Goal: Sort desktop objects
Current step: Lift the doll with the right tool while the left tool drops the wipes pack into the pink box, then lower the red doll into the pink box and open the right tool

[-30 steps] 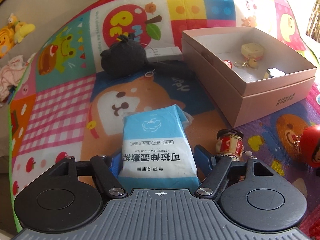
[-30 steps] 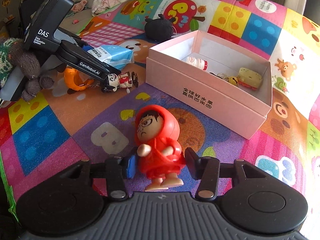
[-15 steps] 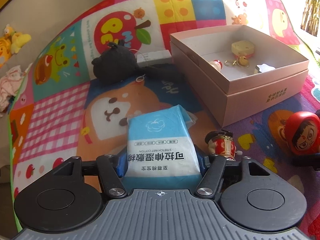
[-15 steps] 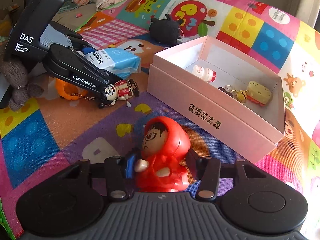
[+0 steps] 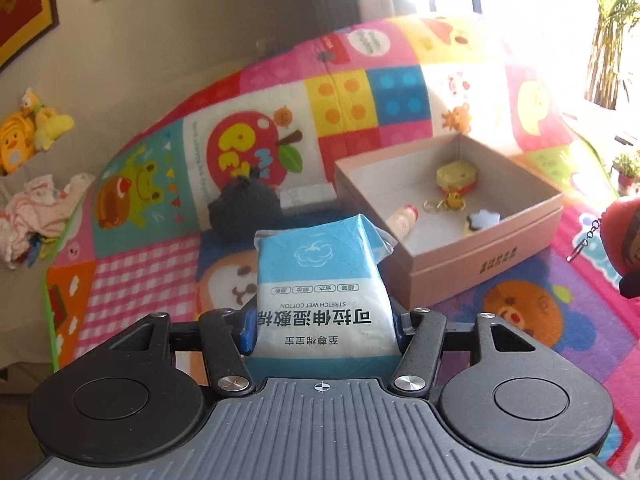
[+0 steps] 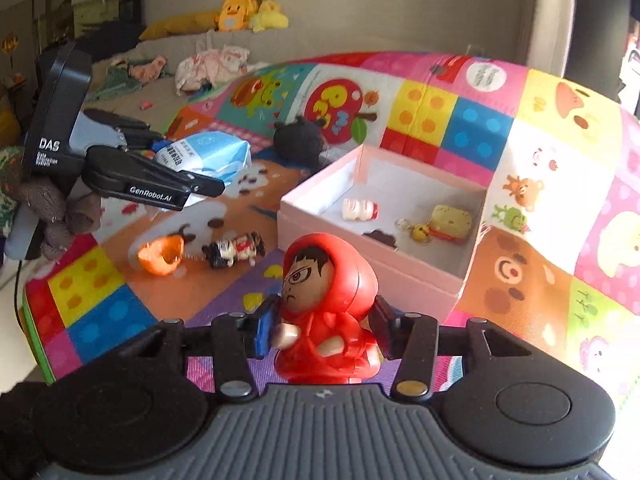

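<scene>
My left gripper (image 5: 324,330) is shut on a blue and white wet-wipe pack (image 5: 320,280) and holds it raised above the mat, left of the pink box (image 5: 480,256). It also shows in the right wrist view (image 6: 192,188) with the pack (image 6: 208,152). My right gripper (image 6: 322,330) is shut on a red hooded figurine (image 6: 328,308), lifted in front of the box (image 6: 360,248). The figurine shows at the right edge of the left wrist view (image 5: 624,240). The box holds a small bottle (image 6: 358,209), a cheese keychain (image 6: 450,222) and a dark star piece (image 5: 482,220).
A black plush (image 6: 298,140) lies behind the box on the colourful play mat (image 6: 460,120). An orange toy (image 6: 160,254) and a small doll figure (image 6: 236,249) lie on the mat left of the box. Plush toys and clothes sit beyond the mat.
Both grippers have risen from the mat with their loads. The wipe pack and the red figurine are now in the air, nearer the box.
</scene>
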{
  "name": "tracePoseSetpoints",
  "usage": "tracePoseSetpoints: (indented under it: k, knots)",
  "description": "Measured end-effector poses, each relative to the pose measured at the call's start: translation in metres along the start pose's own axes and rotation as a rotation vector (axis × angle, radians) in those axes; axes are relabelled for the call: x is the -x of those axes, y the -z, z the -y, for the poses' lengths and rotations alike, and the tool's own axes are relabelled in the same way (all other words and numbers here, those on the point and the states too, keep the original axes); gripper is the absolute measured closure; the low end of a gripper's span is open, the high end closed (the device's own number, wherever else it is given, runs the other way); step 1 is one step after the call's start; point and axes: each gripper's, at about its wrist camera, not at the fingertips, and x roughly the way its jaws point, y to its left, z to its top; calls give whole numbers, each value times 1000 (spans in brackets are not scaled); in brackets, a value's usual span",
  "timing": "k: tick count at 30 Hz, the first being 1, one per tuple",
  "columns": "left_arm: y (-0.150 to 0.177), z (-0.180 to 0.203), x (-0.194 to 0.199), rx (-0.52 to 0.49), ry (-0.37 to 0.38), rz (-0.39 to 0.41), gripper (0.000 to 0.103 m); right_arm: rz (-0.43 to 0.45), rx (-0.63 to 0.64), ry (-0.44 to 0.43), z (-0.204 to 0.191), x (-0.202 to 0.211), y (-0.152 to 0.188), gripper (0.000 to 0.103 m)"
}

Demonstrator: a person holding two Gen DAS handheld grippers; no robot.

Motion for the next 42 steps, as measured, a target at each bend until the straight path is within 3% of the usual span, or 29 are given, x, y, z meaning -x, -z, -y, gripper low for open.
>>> tracePoseSetpoints:
  k: [4, 7, 10, 13, 17, 21, 23, 28, 32, 36, 40, 42]
  knots:
    - [-47, 10, 31, 46, 75, 136, 41, 139, -114, 4, 30, 49, -22, 55]
    - [-80, 32, 21, 69, 153, 159, 41, 217, -153, 22, 43, 71, -26, 55]
    - [-104, 63, -14, 88, 215, 114, 41, 259, -174, 60, 54, 79, -21, 55]
    - [-116, 88, -69, 173, 287, 6, 41, 261, -204, 81, 67, 77, -10, 55]
    - [-116, 113, -132, 266, 296, -83, 41, 235, -244, 108, 87, 67, 9, 55]
    - [-108, 121, -159, 286, 326, -126, 38, 196, -289, 121, 105, 52, 27, 55]
    - [-106, 119, -155, 270, 325, -111, 31, 179, -310, 120, 113, 43, 32, 55]
    - [-101, 100, -125, 235, 263, -41, 27, 142, -337, 95, 119, 19, 32, 55]
    - [-77, 90, -78, 139, 216, 32, 11, 108, -339, 68, 115, 2, 19, 55]
    - [-36, 90, -36, 56, 194, 87, 7, 54, -342, 10, 113, -22, -14, 55]
    - [8, 87, -14, 82, 226, 74, 6, -26, -394, -58, 115, -66, -57, 55]
    - [24, 83, -9, 113, 245, 70, 6, -71, -409, -35, 115, -96, -74, 55]
